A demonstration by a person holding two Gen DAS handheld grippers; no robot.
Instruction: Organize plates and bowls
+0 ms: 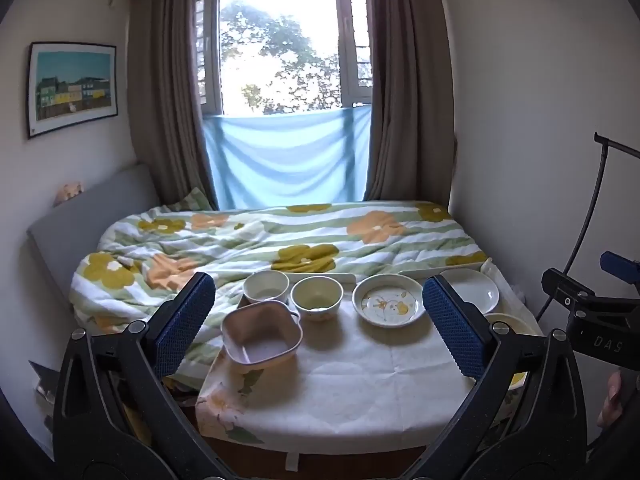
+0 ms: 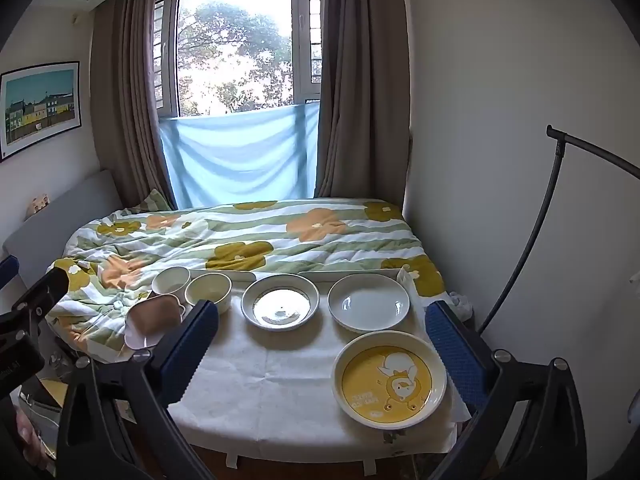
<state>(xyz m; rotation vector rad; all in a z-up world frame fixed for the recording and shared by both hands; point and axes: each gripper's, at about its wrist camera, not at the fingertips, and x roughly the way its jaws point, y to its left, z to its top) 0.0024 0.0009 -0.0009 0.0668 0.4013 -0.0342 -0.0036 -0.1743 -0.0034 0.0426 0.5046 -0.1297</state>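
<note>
Both grippers, left gripper (image 1: 318, 320) and right gripper (image 2: 322, 342), hang wide apart, empty, above the table (image 2: 256, 376). Nearest lies the yellow plate (image 2: 390, 379), lettering illegible; beyond, white plate (image 2: 369, 302), rimmed plate (image 2: 281, 301), pink square bowl (image 1: 262, 339), two round bowls (image 1: 317, 298). "DAS" marks the right gripper's body.

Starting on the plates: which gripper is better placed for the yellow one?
Right. The yellow plate lies just ahead of the open right gripper, near its right finger; the left gripper faces the bowls, its finger hiding that plate.

Wide-open left gripper (image 1: 318, 316) frames a pink square bowl (image 1: 262, 338) and two round bowls (image 1: 316, 298).
</note>
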